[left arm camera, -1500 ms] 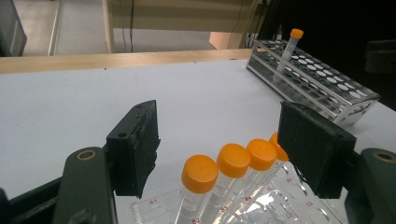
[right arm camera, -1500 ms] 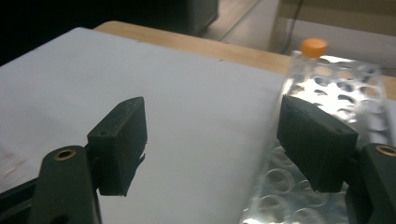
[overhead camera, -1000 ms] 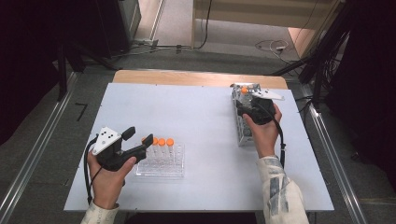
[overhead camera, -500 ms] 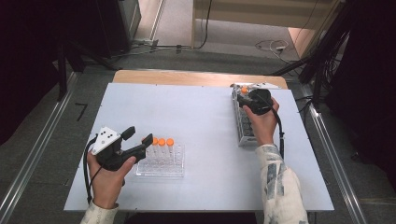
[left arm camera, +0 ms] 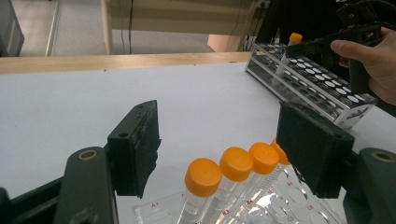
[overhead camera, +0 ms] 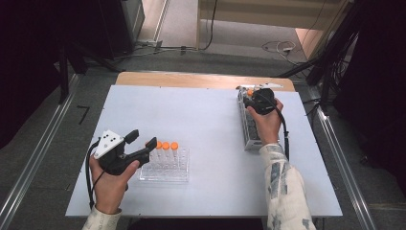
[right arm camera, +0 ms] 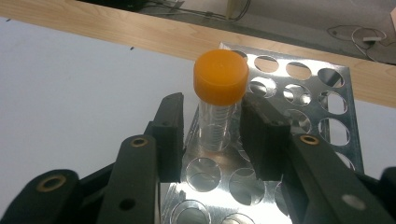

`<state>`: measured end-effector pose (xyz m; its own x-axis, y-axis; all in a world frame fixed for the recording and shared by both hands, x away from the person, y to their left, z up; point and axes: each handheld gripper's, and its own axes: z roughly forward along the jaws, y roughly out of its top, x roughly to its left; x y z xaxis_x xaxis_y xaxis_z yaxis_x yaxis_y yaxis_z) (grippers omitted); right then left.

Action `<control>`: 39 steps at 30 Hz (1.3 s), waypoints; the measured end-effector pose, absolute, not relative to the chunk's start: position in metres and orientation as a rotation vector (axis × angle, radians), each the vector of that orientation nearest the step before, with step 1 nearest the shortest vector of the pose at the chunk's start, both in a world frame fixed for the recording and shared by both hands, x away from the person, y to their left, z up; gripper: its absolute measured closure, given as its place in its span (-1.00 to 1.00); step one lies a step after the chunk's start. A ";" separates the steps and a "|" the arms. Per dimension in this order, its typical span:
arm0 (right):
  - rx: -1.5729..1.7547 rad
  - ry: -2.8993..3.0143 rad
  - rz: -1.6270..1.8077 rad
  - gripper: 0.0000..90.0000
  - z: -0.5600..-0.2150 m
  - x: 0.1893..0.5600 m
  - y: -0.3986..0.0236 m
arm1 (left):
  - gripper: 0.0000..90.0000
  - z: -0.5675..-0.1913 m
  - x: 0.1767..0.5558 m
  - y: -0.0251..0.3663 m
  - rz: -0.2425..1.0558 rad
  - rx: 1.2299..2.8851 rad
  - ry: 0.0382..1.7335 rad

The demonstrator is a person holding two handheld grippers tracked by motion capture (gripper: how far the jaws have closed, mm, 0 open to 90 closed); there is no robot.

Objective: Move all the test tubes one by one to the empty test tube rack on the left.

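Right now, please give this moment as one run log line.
right gripper: jaws just closing around orange-capped tube in metal rack, grip unconfirmed | left gripper: open above tubes in clear rack

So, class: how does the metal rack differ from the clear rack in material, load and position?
The metal rack is perforated steel; the clear rack is see-through plastic. The metal rack holds one orange-capped tube, the clear rack four. The metal rack sits far right, the clear rack near left. Both stand on the white table.

White table, clear rack, metal rack
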<state>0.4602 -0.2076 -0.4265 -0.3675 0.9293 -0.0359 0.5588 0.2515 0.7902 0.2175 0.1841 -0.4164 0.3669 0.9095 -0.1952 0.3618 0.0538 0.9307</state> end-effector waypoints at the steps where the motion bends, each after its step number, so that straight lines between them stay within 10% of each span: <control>1: 1.352 2.025 0.961 0.33 -0.427 0.460 -0.207 | -0.34 -0.417 0.218 0.184 0.621 1.522 1.192; 39: 1.255 1.923 1.133 0.60 -0.369 0.433 -0.218 | -0.35 -0.409 0.213 0.186 0.627 1.495 1.181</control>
